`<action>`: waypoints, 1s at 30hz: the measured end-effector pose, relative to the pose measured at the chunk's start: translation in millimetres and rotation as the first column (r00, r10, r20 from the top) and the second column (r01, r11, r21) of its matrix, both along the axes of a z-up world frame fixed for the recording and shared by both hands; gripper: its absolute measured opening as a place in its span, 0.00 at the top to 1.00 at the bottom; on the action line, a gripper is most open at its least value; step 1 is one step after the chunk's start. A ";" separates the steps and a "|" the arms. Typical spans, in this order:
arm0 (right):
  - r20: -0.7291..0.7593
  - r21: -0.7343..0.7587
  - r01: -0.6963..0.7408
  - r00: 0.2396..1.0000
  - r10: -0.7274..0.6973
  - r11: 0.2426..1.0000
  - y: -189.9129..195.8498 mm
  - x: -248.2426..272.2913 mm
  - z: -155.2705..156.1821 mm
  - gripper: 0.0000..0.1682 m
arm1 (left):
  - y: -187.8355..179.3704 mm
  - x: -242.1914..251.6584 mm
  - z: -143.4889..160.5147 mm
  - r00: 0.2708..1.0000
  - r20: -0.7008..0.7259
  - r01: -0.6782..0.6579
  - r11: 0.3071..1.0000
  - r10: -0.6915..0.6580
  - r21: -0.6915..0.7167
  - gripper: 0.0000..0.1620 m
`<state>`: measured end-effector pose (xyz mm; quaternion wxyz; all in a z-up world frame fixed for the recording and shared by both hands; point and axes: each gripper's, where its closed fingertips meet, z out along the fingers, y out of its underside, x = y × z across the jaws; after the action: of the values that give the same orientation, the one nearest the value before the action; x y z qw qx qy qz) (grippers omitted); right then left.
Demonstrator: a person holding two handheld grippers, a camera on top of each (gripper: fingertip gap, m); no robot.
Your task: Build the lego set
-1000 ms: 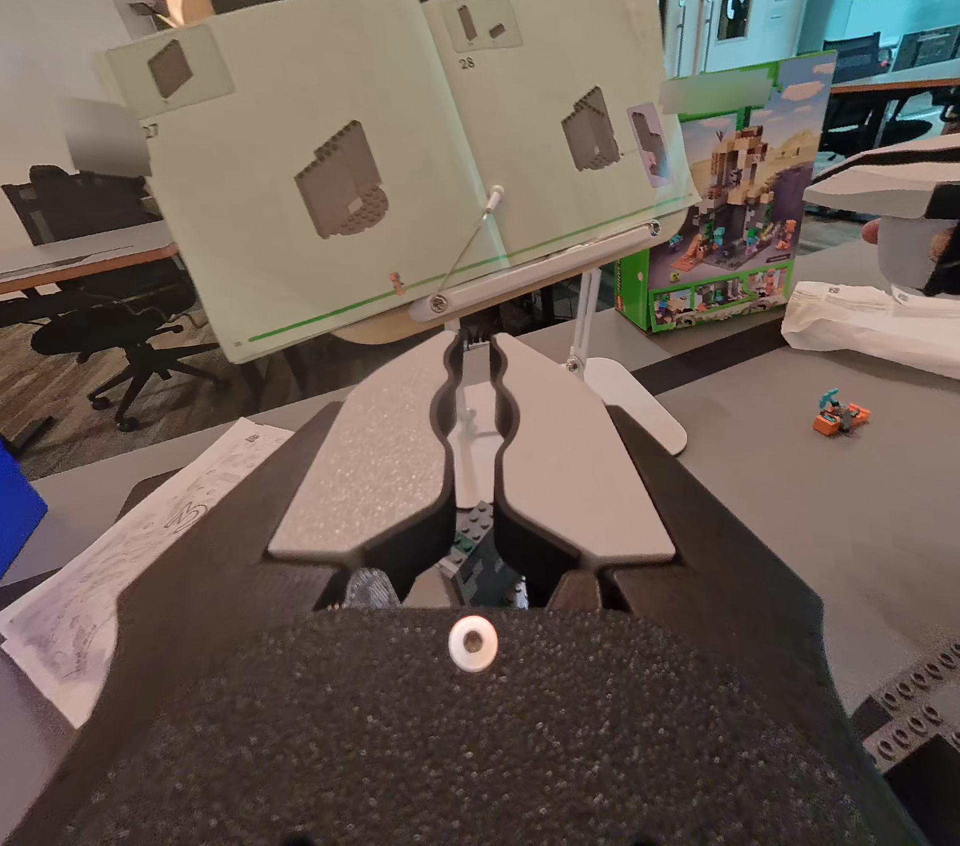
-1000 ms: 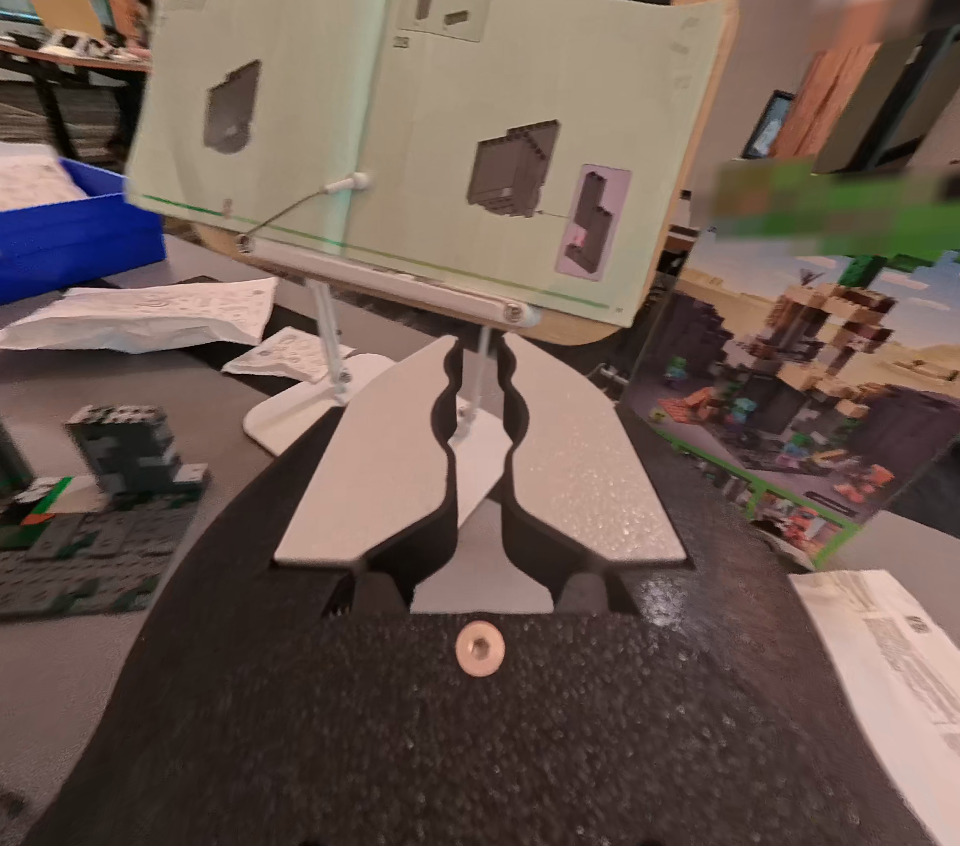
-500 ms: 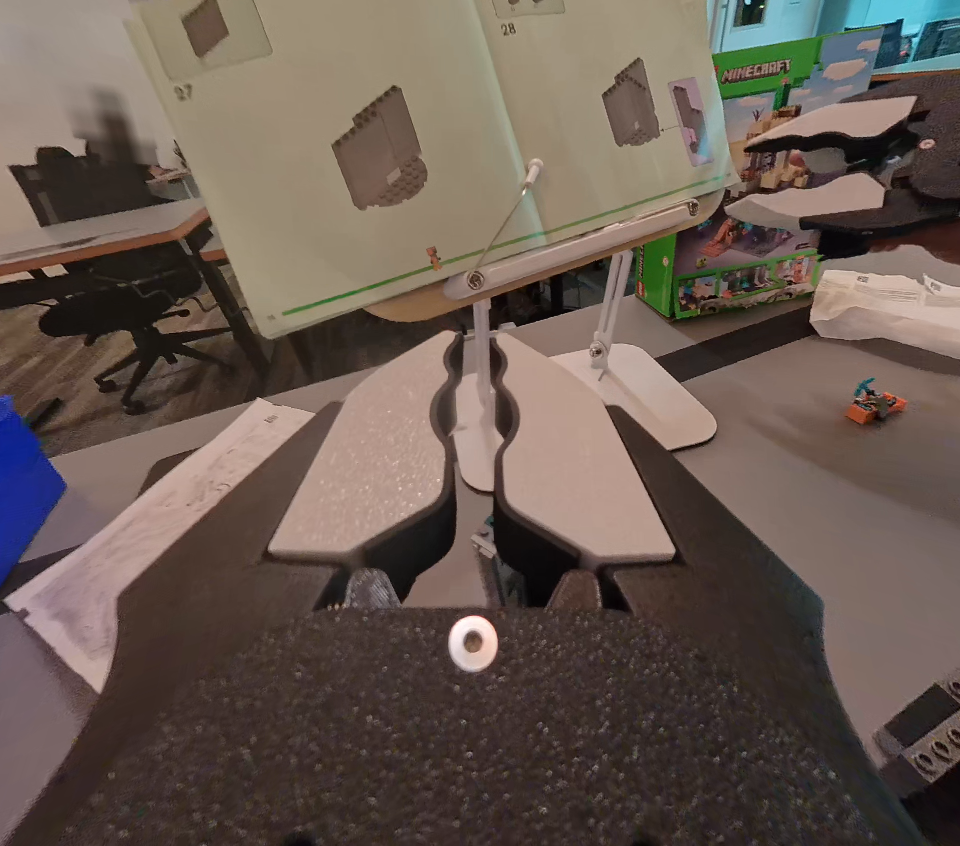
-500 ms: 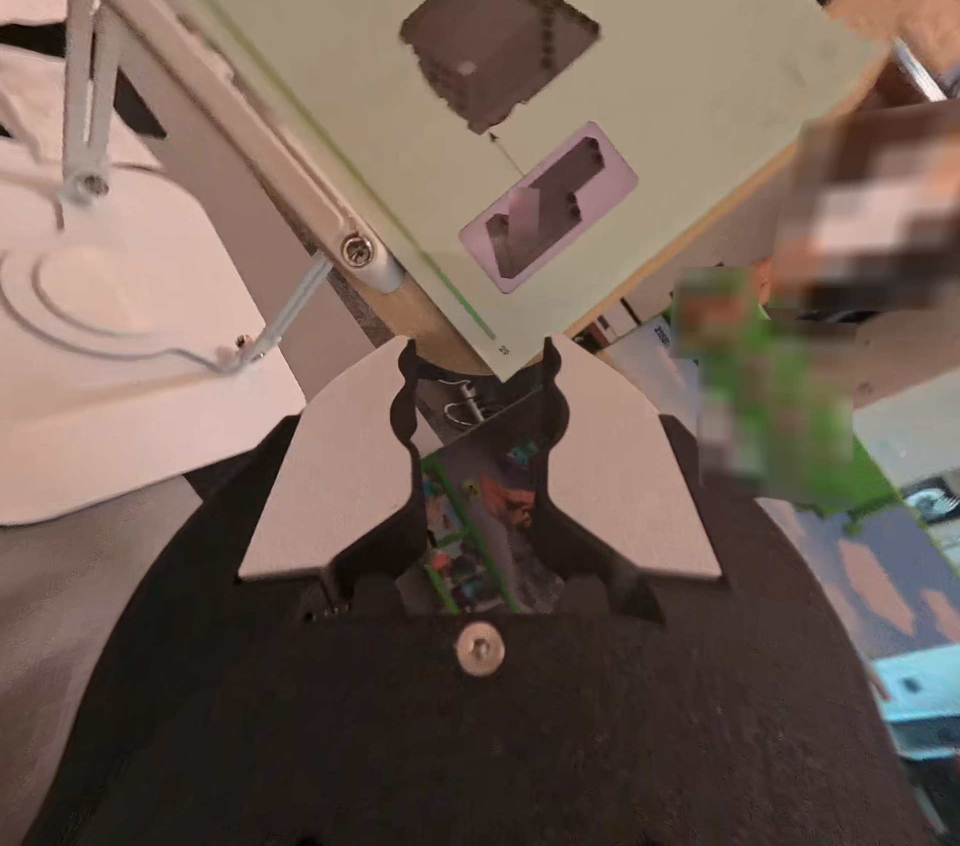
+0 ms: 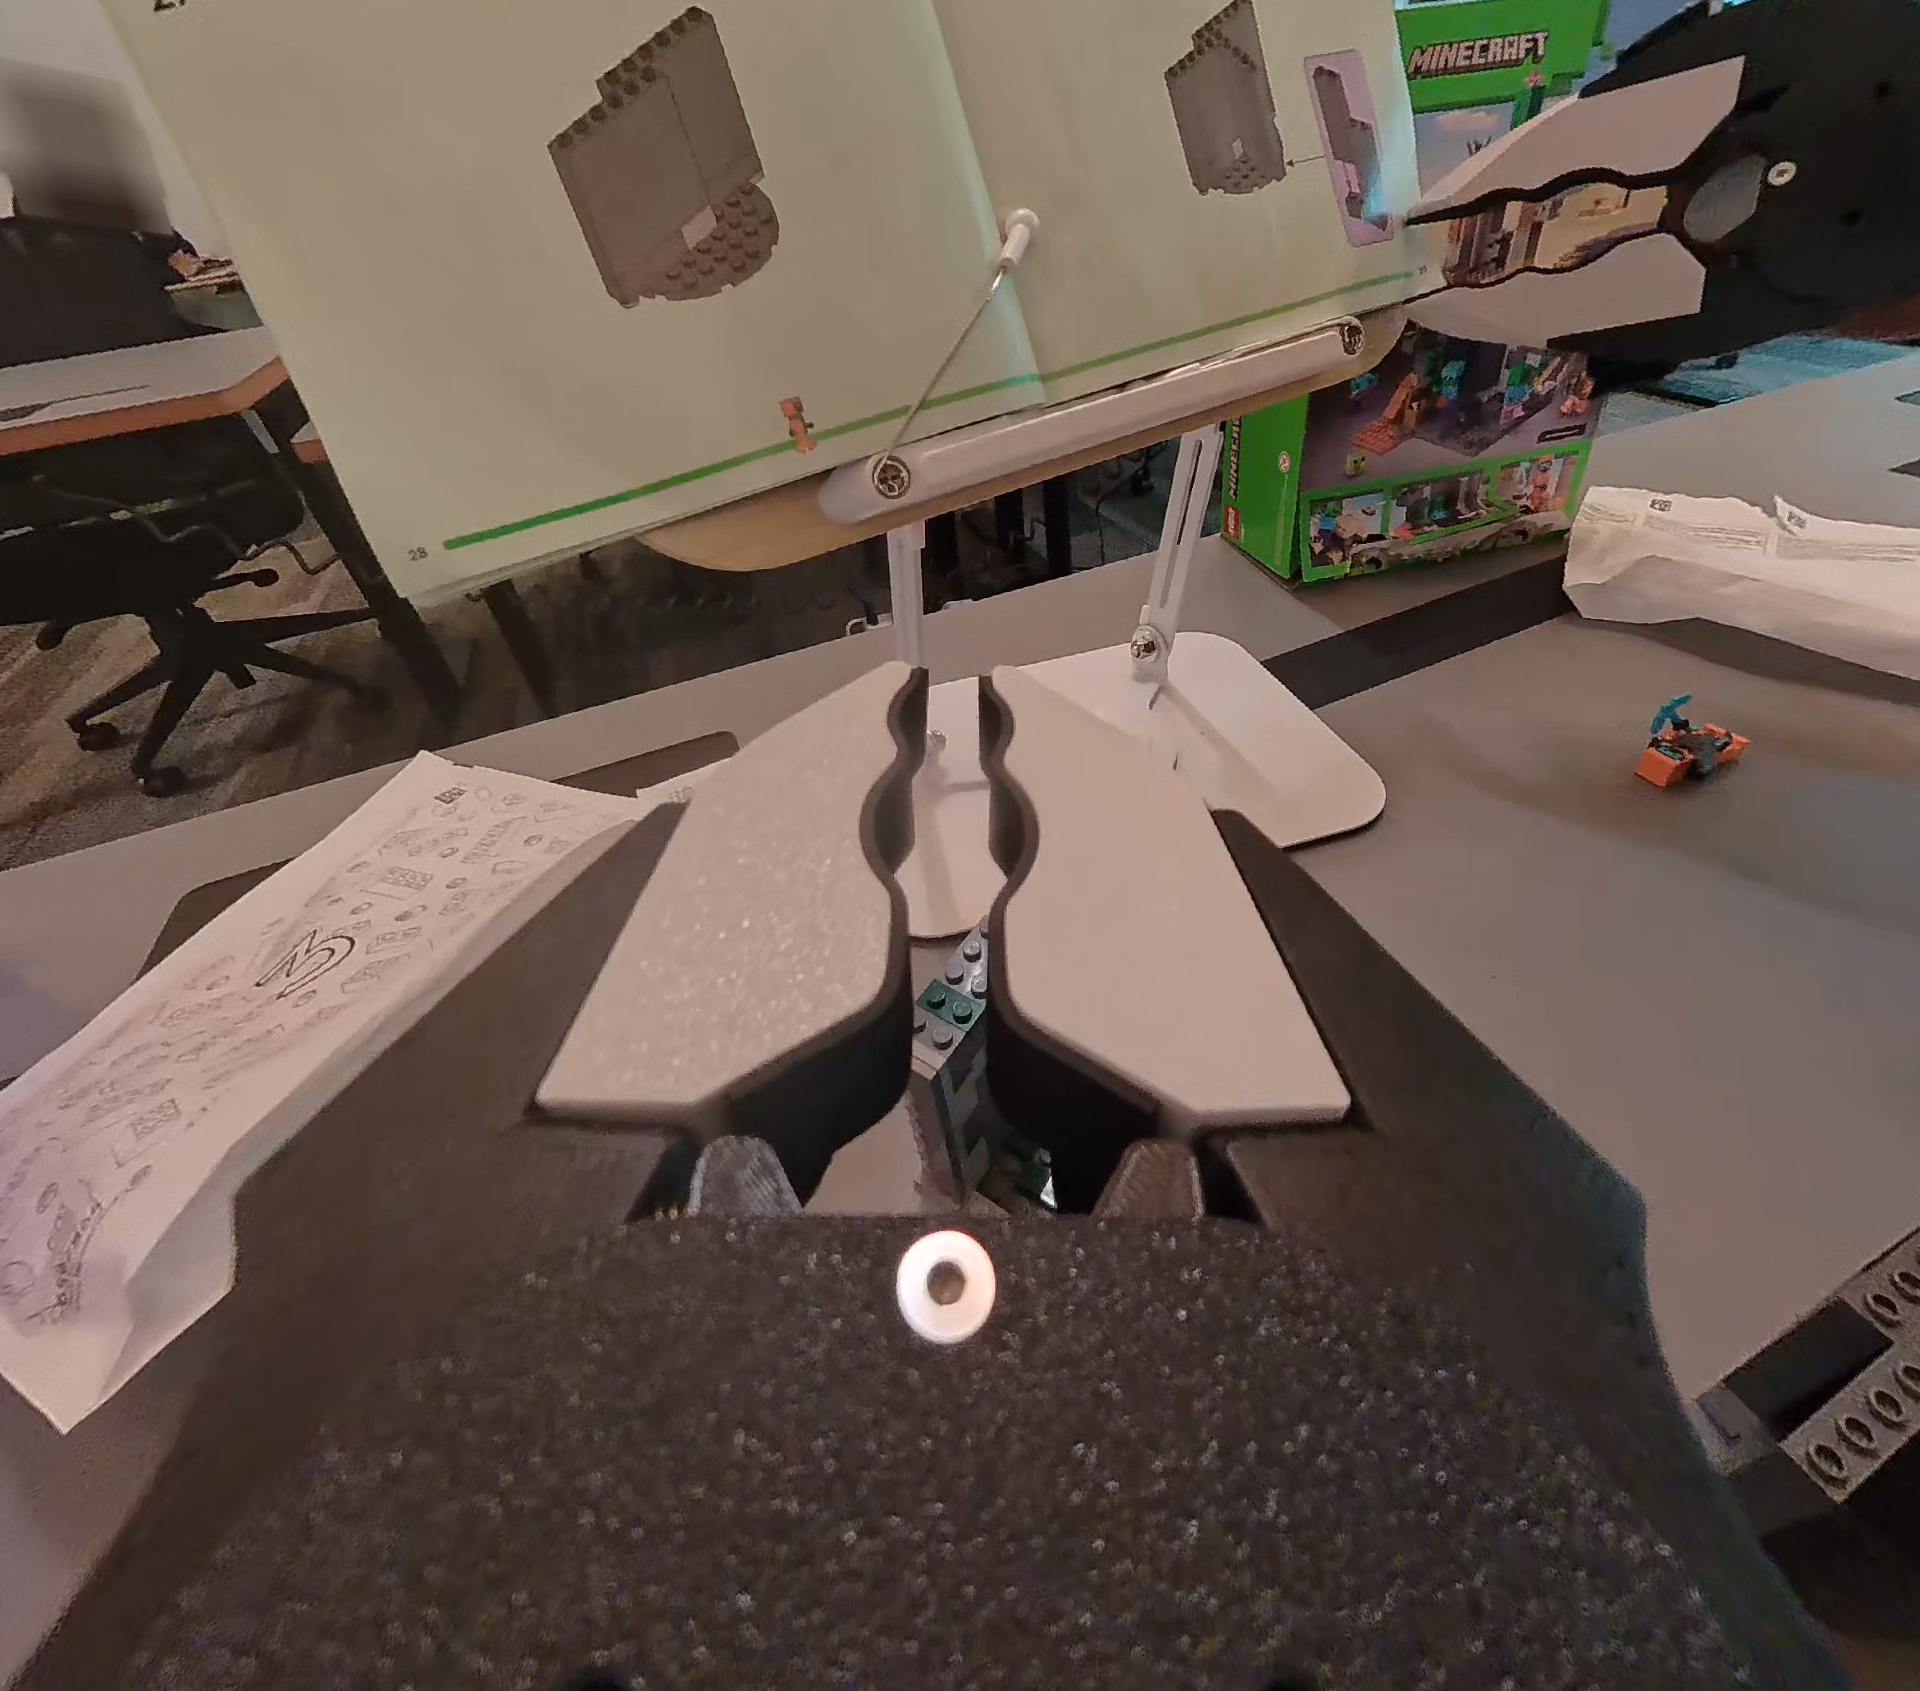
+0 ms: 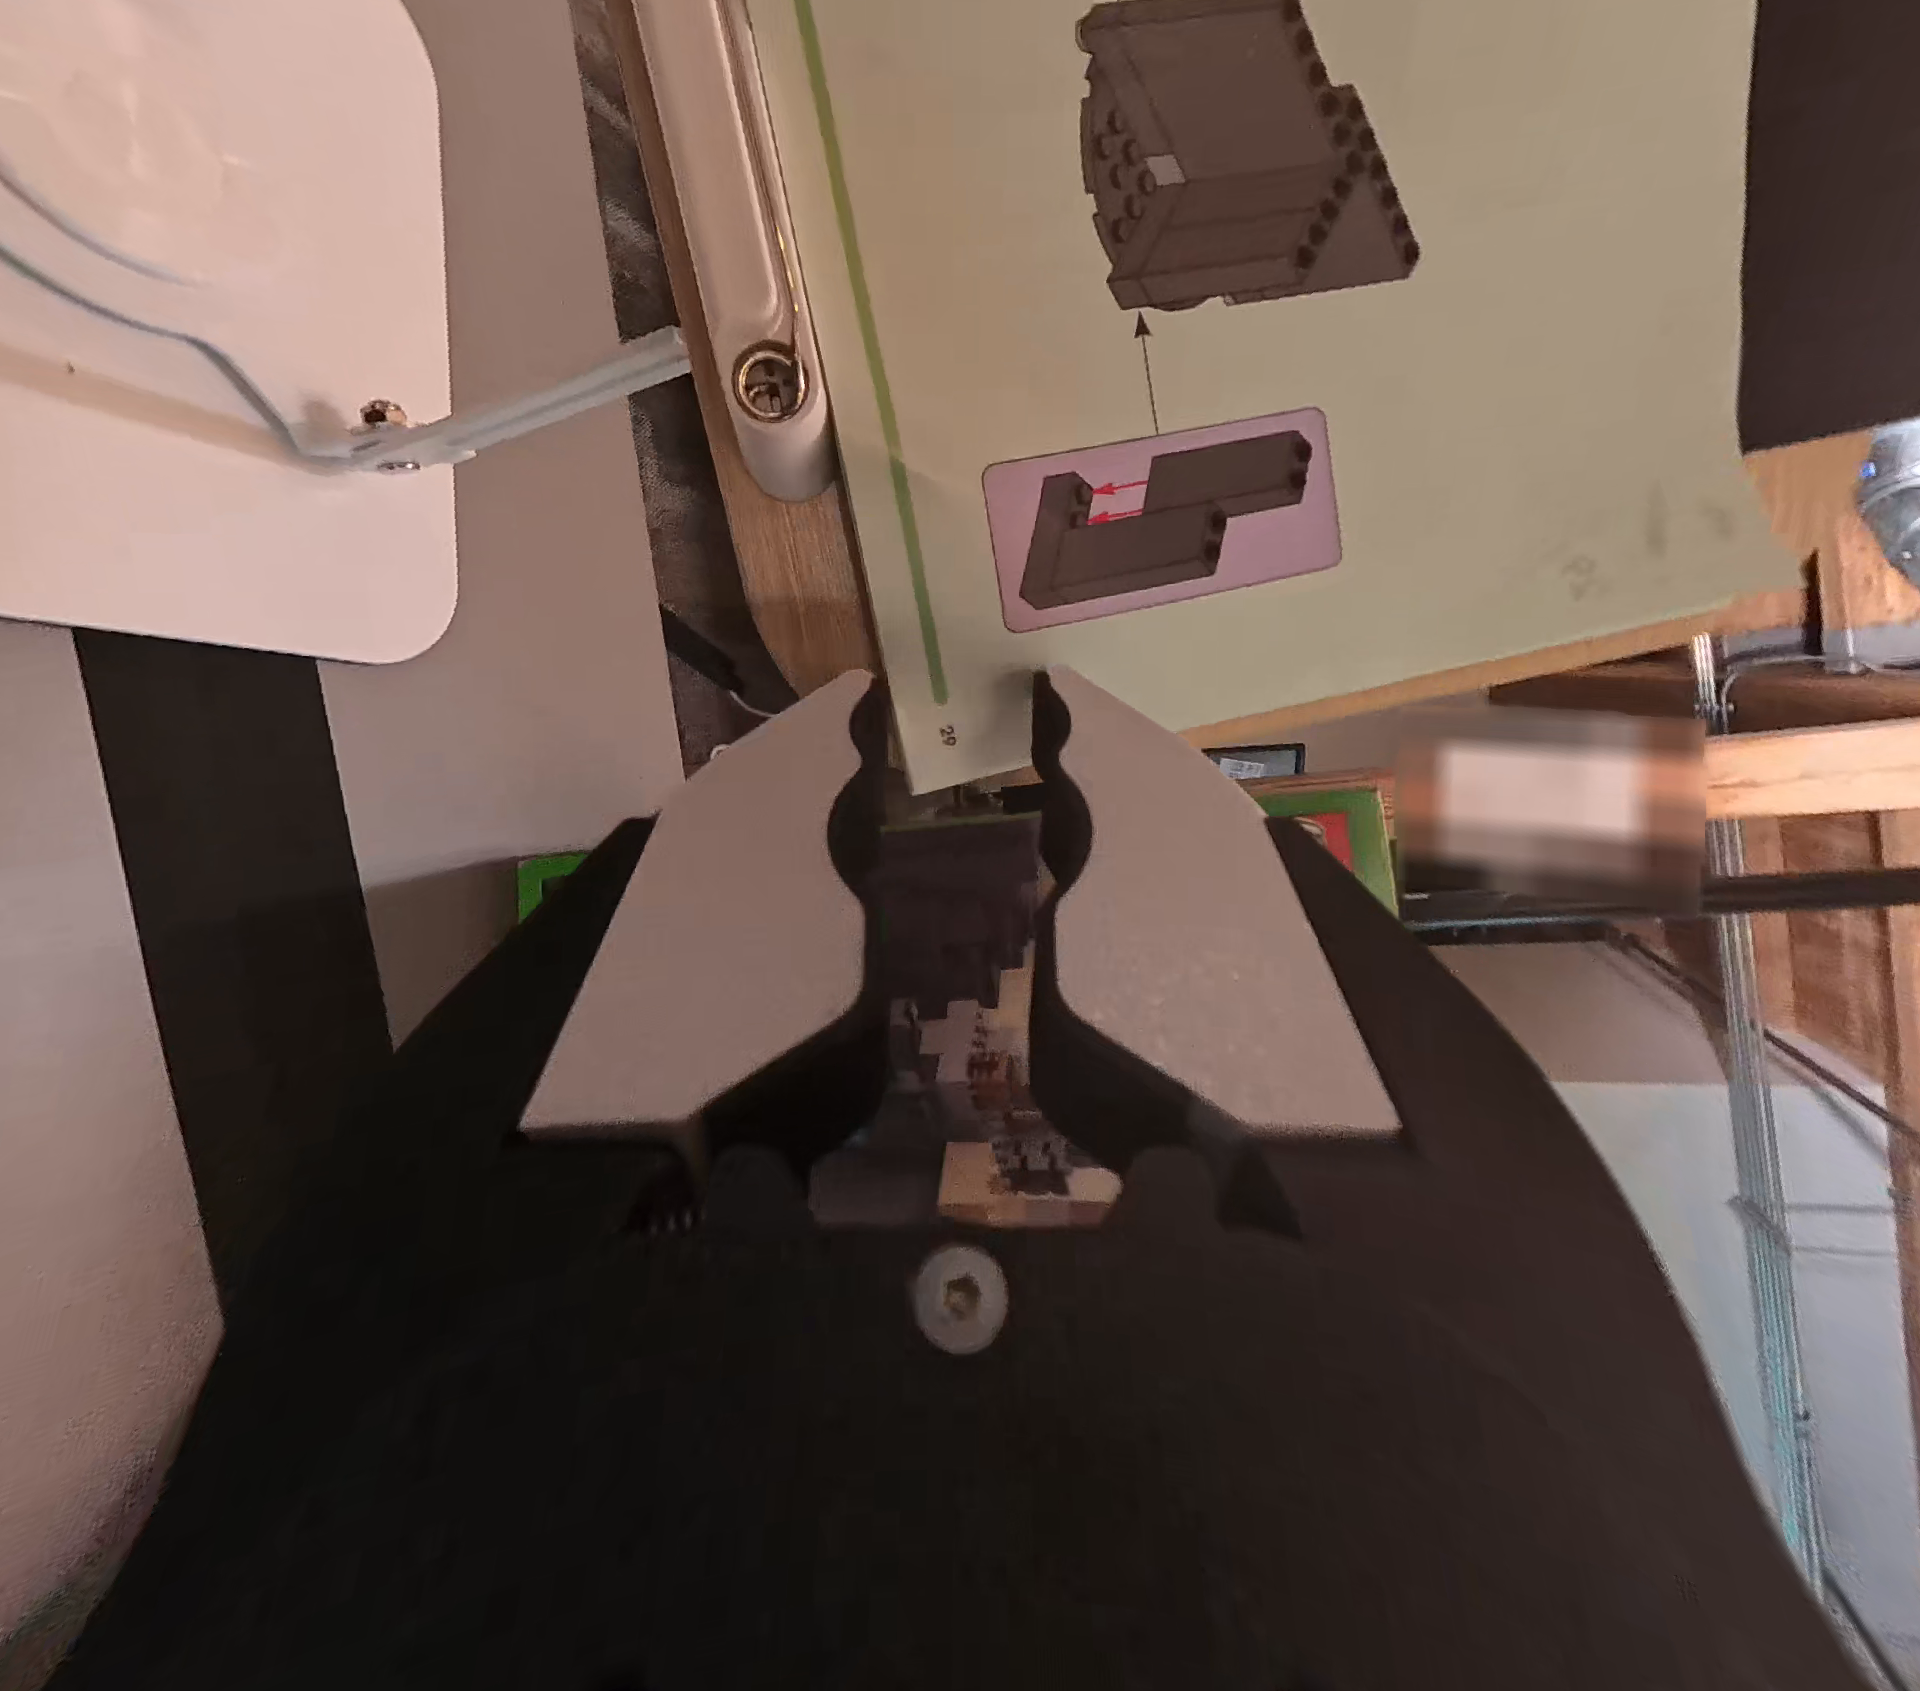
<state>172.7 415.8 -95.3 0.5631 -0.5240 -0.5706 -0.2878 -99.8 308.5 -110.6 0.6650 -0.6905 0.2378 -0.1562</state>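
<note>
Right gripper (image 6: 956,685) sits w/ its jaws apart around the bottom corner of the instruction booklet (image 6: 1299,187), not pinching yet. Left gripper (image 5: 948,691) hovers nearly closed, empty, above the lego build (image 5: 961,1033) on the table (image 5: 1507,914). Risk: a sloppy pinch could tear or crease the page, or tip the book stand (image 5: 1236,727). Build mostly hidden behind left fingers; can't tell how far along it is.

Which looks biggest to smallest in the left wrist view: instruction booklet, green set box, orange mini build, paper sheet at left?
1. instruction booklet, by far
2. and 3. paper sheet and green set box look alike; the sheet is nearer the camera, so I won't rank them
4. orange mini build, smallest
</note>
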 end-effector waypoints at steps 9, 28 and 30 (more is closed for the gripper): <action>0.096 -0.157 -0.039 0.994 0.054 0.987 -2.8 0.4 -1.0 0.87 | -0.9 3.6 -1.4 1.000 0.001 0.023 1.000 -0.023 -0.005 0.95; 0.068 -0.391 -0.029 0.996 0.061 0.920 -1.5 3.2 -2.5 0.91 | -1.8 6.1 -2.9 0.999 0.008 0.043 0.999 -0.043 -0.016 0.95; 0.076 -0.387 -0.026 0.995 0.060 0.922 -2.0 3.6 -3.9 0.92 | -1.9 6.4 -2.8 0.999 0.008 0.044 0.999 -0.044 -0.017 0.95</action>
<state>176.3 413.8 -99.2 0.4300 -0.5990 -0.6511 -0.1798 -93.4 306.6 -113.4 0.6565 -0.6901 0.2491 -0.1753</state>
